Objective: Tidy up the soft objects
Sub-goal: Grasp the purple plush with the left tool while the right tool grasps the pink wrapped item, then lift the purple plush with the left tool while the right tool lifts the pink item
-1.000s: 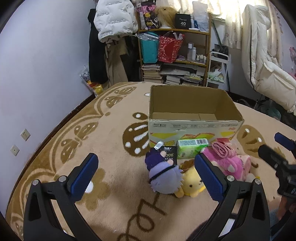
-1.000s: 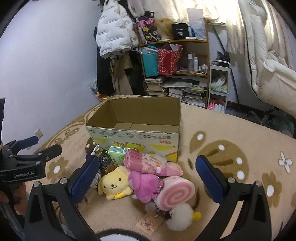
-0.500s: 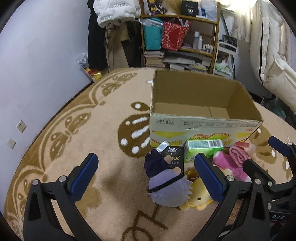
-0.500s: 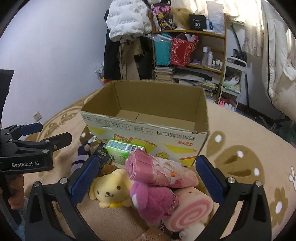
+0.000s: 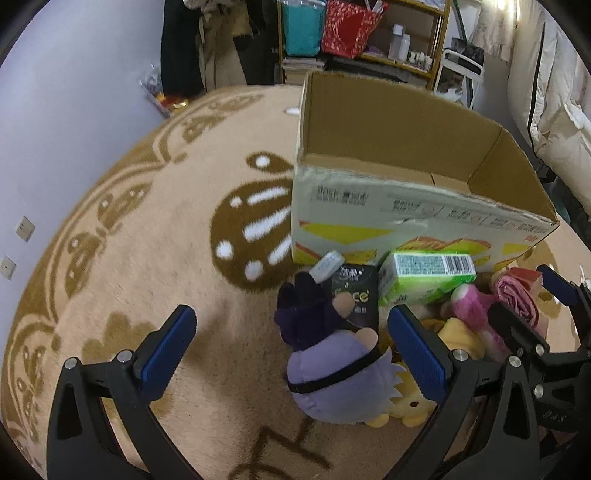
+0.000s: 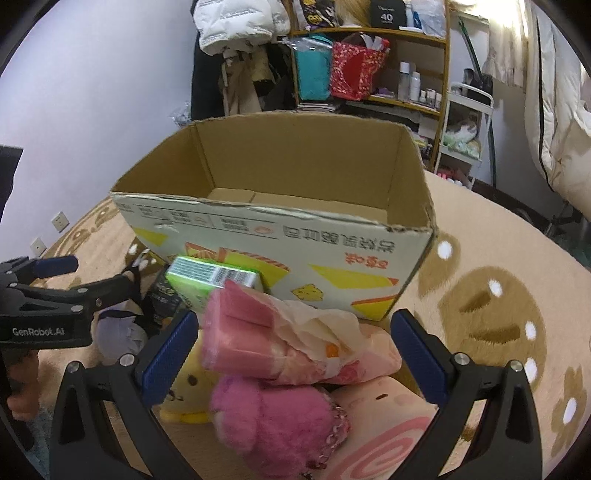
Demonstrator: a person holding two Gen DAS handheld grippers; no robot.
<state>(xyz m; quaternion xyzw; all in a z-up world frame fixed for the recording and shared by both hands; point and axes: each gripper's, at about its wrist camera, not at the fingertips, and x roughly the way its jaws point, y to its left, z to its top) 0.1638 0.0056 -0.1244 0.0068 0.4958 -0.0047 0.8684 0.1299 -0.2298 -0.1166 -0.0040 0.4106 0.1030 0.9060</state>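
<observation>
beige carpet [image 5: 155, 236] with brown butterfly and flower patterns covers the floor, and an open cardboard box [image 6: 332, 258] sits on it with nothing visible inside. behind the box stands a cluttered shelf [image 6: 406, 55] with a teal bag and a red bag, and a white jacket [image 6: 236, 22] hangs beside it.

soft things are heaped on the carpet against the box's printed front. a purple plush doll [image 5: 332, 373] lies nearest the left gripper [image 5: 291, 350], touching a black packet [image 5: 356, 299] and a green tissue pack [image 5: 424, 273]. a yellow plush dog [image 5: 454, 336] is tucked beside the doll. the left fingers are spread wide, holding nothing, with the doll between them.

the right gripper [image 6: 291, 350] also has its fingers spread wide and holds nothing. between them lie a pink wrapped bundle [image 6: 280, 339], a fuzzy magenta plush [image 6: 277, 417] and a pink swirl-roll plush [image 6: 388, 435], all touching. a hand [image 6: 22, 402] grips the left tool's handle at the edge of the right view.
</observation>
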